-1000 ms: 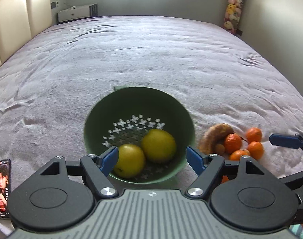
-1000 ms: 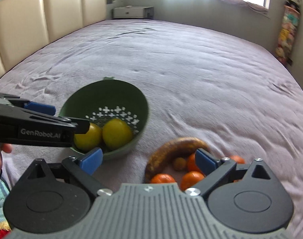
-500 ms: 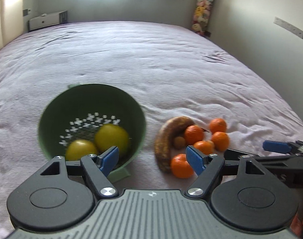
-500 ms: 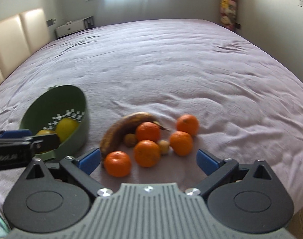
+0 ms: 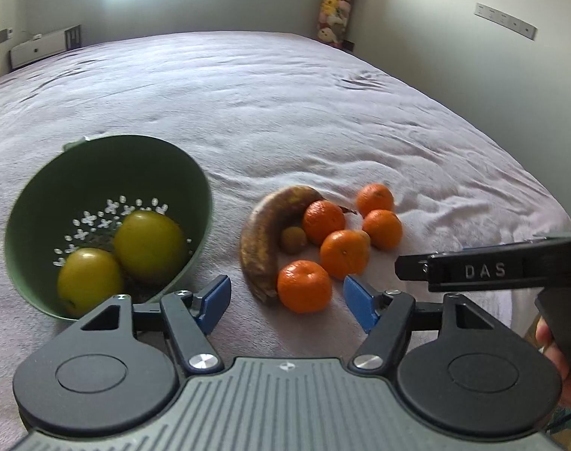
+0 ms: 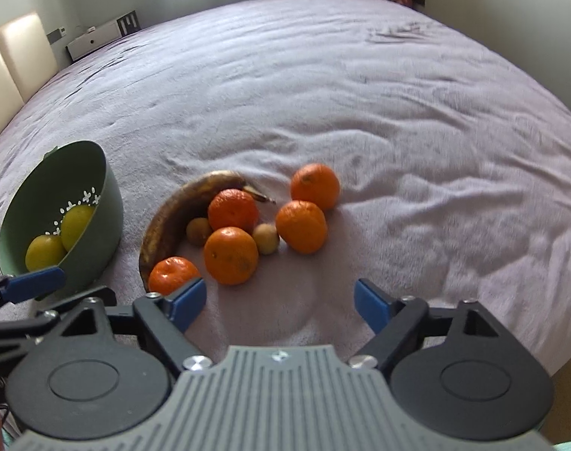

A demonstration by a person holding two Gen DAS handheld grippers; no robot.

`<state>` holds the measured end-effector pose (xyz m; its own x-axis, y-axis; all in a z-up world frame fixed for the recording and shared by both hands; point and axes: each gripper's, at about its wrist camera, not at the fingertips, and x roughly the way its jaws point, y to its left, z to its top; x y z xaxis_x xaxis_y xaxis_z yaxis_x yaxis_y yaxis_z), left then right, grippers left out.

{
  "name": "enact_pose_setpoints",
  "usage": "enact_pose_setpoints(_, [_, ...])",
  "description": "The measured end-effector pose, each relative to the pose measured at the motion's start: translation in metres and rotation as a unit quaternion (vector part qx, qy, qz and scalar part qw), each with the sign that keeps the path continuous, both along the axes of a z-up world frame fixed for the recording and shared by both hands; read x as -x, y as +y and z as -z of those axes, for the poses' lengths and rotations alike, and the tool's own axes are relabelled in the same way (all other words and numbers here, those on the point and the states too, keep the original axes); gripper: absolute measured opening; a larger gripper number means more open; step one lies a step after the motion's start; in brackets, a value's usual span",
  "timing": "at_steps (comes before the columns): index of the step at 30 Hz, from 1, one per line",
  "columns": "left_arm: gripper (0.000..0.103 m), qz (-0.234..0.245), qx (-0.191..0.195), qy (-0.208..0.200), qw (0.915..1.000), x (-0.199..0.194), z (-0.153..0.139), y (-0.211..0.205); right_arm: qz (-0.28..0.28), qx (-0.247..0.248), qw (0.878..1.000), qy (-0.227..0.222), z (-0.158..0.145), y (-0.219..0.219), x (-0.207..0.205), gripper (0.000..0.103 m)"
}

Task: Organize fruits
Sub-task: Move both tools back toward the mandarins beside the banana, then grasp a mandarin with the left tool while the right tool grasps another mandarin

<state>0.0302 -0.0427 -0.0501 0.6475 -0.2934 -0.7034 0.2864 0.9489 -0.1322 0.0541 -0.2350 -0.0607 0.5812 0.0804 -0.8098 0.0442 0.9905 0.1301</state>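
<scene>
Both the left gripper (image 5: 287, 302) and the right gripper (image 6: 279, 302) are hanging wide open and holding nothing, pointing at the oranges (image 6: 230, 255) in the middle, likely to carry them to the green bowl (image 6: 108, 203) at the left.

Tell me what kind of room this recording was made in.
Most likely a bedroom: the fruit lies on a wide bed with a padded headboard, a low bedside cabinet by the wall, and plush toys in the corner.

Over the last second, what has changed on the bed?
Both grippers swung right, from the green colander toward the mandarins and banana. Left gripper and right gripper keep their jaws open and empty. No fruit moved.
</scene>
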Motion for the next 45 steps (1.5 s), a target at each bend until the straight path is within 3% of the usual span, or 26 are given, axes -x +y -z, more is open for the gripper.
enact_pose_setpoints(6, [0.076,0.018,0.006,0.008,0.9998,-0.005,0.011,-0.007,-0.011,-0.019,1.0,0.0,0.004,0.0,-0.004,0.066])
enact_pose_setpoints(15, [0.07,0.044,-0.036,0.0,0.9984,-0.015,0.028,-0.027,-0.041,-0.06,0.997,-0.021,0.007,0.009,-0.018,0.05])
enact_pose_setpoints(23, [0.067,0.047,-0.05,0.005,0.9976,-0.024,0.041,-0.037,-0.031,-0.093,0.995,-0.006,0.02,0.007,-0.031,0.047])
enact_pose_setpoints(31, [0.067,0.037,-0.052,0.012,0.9979,-0.032,0.048,-0.04,-0.035,-0.092,0.995,0.0,0.031,0.013,-0.04,0.047])
enact_pose_setpoints(45, [0.068,0.054,-0.112,0.002,0.9922,-0.029,0.055,-0.059,-0.017,-0.104,0.994,0.018,0.048,0.014,-0.053,0.042])
